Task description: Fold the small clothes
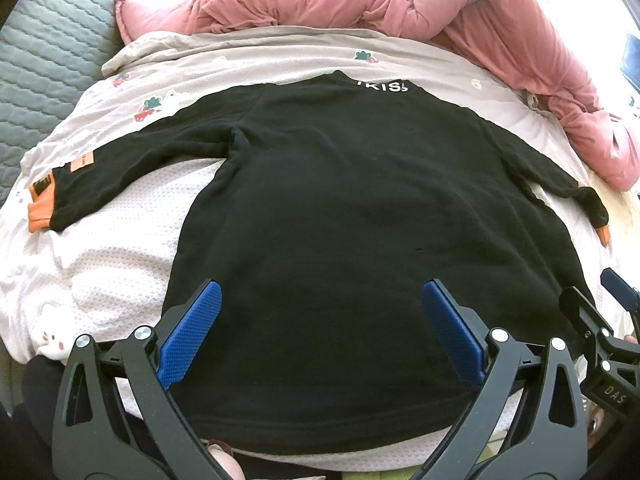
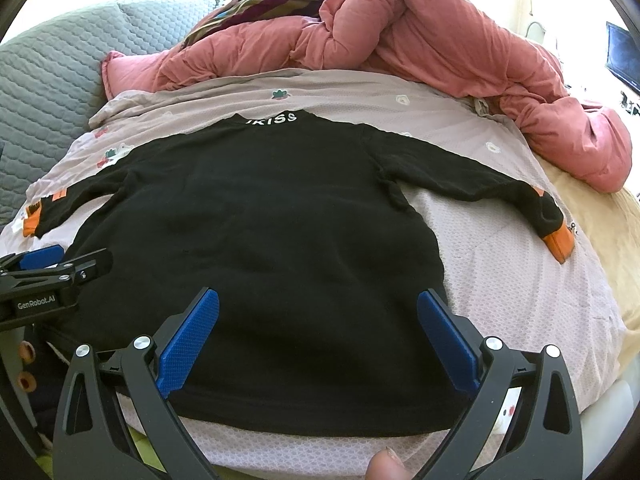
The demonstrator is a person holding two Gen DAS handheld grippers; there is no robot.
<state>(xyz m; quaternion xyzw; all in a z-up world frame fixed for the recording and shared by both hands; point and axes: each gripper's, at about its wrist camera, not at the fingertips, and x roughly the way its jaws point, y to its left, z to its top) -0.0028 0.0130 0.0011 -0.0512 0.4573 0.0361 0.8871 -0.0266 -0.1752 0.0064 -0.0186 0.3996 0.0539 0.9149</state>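
A small black sweatshirt (image 1: 340,208) with orange cuffs lies flat, back up, on a pale patterned blanket (image 1: 100,264); its collar with white letters points away. Both sleeves are spread out to the sides. It also shows in the right wrist view (image 2: 280,232). My left gripper (image 1: 320,300) is open and empty above the hem's left half. My right gripper (image 2: 318,312) is open and empty above the hem's right half. The left gripper shows at the left edge of the right wrist view (image 2: 60,264), and the right gripper at the right edge of the left wrist view (image 1: 600,300).
A bunched pink quilt (image 2: 440,40) lies along the far and right side of the bed. A grey quilted cover (image 2: 48,80) is at the far left. Striped fabric (image 2: 272,0) sits behind the quilt. The bed's front edge is just below the hem.
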